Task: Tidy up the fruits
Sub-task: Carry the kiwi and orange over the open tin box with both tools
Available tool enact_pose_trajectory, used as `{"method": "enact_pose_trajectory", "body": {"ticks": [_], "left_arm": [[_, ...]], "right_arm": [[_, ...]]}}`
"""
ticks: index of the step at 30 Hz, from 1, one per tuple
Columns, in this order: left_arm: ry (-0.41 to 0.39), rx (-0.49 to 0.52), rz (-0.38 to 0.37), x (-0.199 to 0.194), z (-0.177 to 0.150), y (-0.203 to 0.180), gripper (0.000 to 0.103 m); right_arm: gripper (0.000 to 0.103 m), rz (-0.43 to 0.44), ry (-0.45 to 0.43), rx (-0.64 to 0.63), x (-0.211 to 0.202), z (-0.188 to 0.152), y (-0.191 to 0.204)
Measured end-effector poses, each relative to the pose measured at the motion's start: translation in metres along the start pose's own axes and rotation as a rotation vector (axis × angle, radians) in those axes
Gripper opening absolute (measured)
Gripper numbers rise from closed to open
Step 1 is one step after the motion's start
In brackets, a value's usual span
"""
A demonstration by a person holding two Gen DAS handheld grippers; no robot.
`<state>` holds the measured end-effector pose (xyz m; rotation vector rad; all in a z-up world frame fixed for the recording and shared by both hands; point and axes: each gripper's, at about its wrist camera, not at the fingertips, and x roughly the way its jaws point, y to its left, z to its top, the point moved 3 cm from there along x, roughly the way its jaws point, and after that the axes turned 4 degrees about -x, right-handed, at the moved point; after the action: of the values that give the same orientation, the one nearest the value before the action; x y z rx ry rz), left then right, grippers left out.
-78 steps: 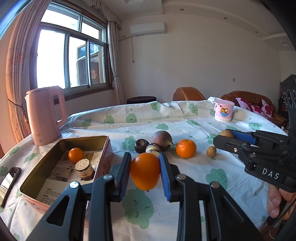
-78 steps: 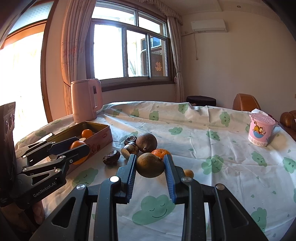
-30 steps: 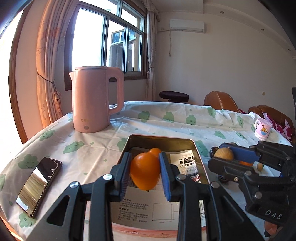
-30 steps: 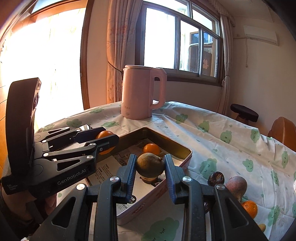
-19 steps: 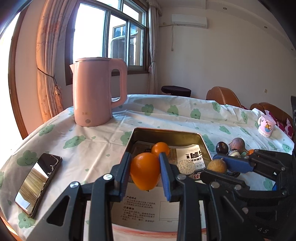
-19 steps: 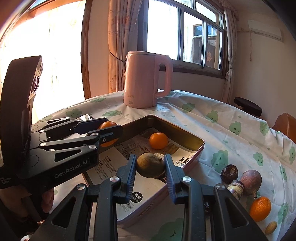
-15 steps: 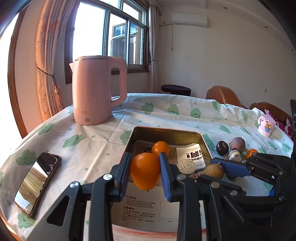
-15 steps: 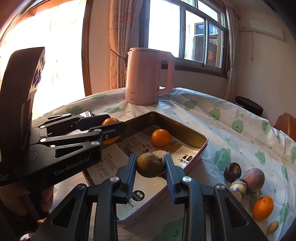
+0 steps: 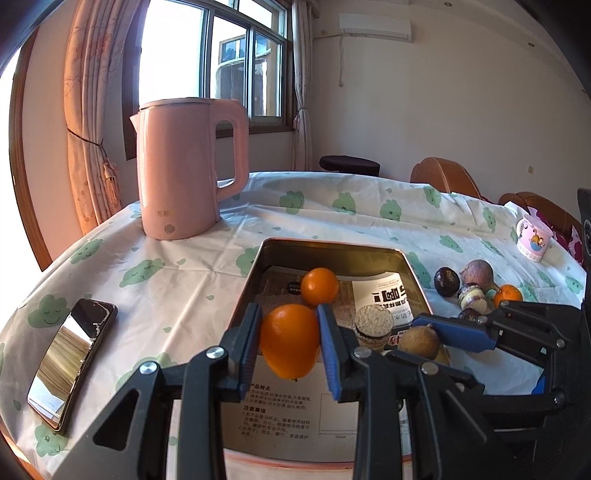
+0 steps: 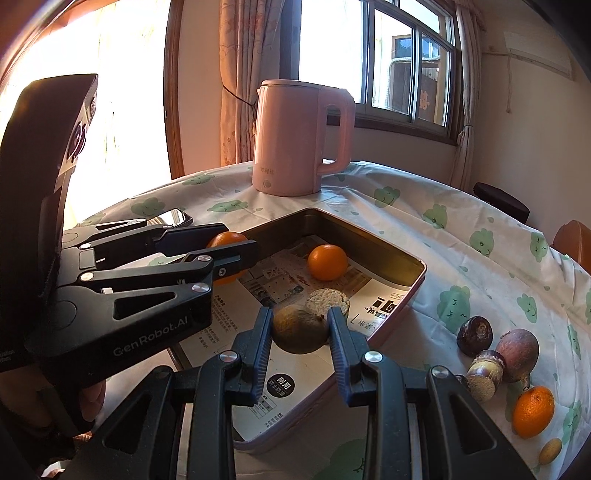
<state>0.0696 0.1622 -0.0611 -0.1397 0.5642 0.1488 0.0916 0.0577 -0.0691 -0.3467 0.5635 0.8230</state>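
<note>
Both loaded over the tin (image 9: 415, 275): left gripper (image 9: 290, 341) clamped on an orange (image 9: 290, 345), right gripper (image 10: 301, 330) pinching a brownish fruit (image 10: 301, 330). Just ahead, another orange (image 10: 327, 262) and cut piece (image 10: 328, 300). Risk: dropped fruit knocking those, or grippers colliding.

A pink electric kettle (image 9: 188, 168) is set upright near the far edge of the bench (image 9: 332, 218), which is covered by a white cloth printed with green clouds. A phone (image 9: 72, 360) is laid flat, screen up, by the left edge. A pink cartoon mug (image 9: 533, 238) is placed toward the right edge. Behind the bench, a curtained window (image 9: 210, 59), a wall air conditioner (image 9: 375, 26) and brown chairs (image 9: 445, 177) are seen.
</note>
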Motion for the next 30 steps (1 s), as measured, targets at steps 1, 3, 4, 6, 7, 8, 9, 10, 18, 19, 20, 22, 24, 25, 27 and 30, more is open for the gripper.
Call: {"method": "enact_pose_trajectory", "body": {"ticks": [1, 3, 4, 6, 7, 8, 9, 10, 18, 19, 20, 22, 24, 25, 27, 30], "left_arm": [[0.004, -0.001, -0.001, 0.001, 0.000, 0.000, 0.032], [0.012, 0.000, -0.003, 0.002, 0.000, 0.000, 0.032], [0.017, 0.000, -0.003, 0.003, -0.001, 0.000, 0.033], [0.026, 0.003, -0.006, 0.004, -0.001, -0.001, 0.033], [0.031, 0.004, -0.006, 0.005, -0.002, -0.001, 0.033], [0.036, 0.005, -0.006, 0.006, -0.003, -0.001, 0.033], [0.042, 0.006, -0.006, 0.007, -0.003, -0.001, 0.033], [0.048, 0.005, -0.005, 0.008, -0.004, 0.000, 0.032], [0.067, 0.010, -0.003, 0.011, -0.006, -0.001, 0.032], [0.068, 0.011, -0.002, 0.012, -0.006, -0.001, 0.032], [0.068, 0.011, -0.003, 0.011, -0.006, -0.001, 0.032], [0.070, 0.011, -0.002, 0.012, -0.006, -0.001, 0.032], [0.073, 0.013, -0.002, 0.013, -0.006, -0.002, 0.033], [0.074, 0.014, -0.001, 0.013, -0.006, -0.002, 0.032], [0.073, 0.013, 0.000, 0.013, -0.006, -0.002, 0.032], [0.076, 0.014, 0.002, 0.014, -0.007, -0.002, 0.033]], "right_arm": [[0.032, -0.001, 0.005, -0.001, 0.001, 0.000, 0.000], [0.032, 0.001, 0.017, -0.006, 0.003, 0.000, 0.001], [0.032, 0.000, 0.023, -0.007, 0.005, 0.000, 0.001], [0.032, 0.001, 0.031, -0.009, 0.006, 0.000, 0.002], [0.032, 0.001, 0.034, -0.009, 0.007, 0.000, 0.002], [0.032, 0.002, 0.036, -0.009, 0.007, -0.001, 0.002], [0.032, 0.004, 0.040, -0.008, 0.008, -0.001, 0.002], [0.032, 0.005, 0.045, -0.006, 0.009, -0.001, 0.002], [0.032, 0.005, 0.057, -0.023, 0.012, -0.001, 0.005], [0.032, 0.006, 0.059, -0.024, 0.012, -0.001, 0.005], [0.032, 0.006, 0.059, -0.026, 0.012, -0.001, 0.006], [0.032, 0.006, 0.061, -0.029, 0.012, -0.002, 0.007], [0.032, 0.006, 0.061, -0.029, 0.012, -0.002, 0.007], [0.032, 0.006, 0.061, -0.029, 0.012, -0.001, 0.007], [0.032, 0.006, 0.061, -0.029, 0.012, -0.001, 0.007], [0.032, 0.003, 0.062, -0.031, 0.012, -0.001, 0.007]]}}
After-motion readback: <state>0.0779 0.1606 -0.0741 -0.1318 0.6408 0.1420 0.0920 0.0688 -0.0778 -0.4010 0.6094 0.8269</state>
